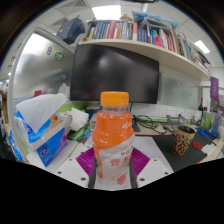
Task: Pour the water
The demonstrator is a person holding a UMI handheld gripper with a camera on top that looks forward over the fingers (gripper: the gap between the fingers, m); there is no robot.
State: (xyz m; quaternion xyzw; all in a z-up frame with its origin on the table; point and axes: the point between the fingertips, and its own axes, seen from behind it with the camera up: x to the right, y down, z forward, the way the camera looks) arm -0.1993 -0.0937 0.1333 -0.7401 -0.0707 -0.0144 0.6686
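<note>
Tissues in a blue and white paper pack (42, 128) sit left of the clear plastic bottle of orange drink with an orange cap (113, 135), on the white desk (160, 150). That bottle is the landmark: it stands upright just ahead of the camera, between the gripper's (113, 163) 2 fingers, whose magenta pads (86, 160) show at either side of its lower body. Whether both pads press on it cannot be told. Behind the bottle stands a dark flat computer monitor (115, 75), and above that a wall shelf of books (140, 35). Right of the bottle, further back on the desk, stands a patterned paper cup (184, 138).
</note>
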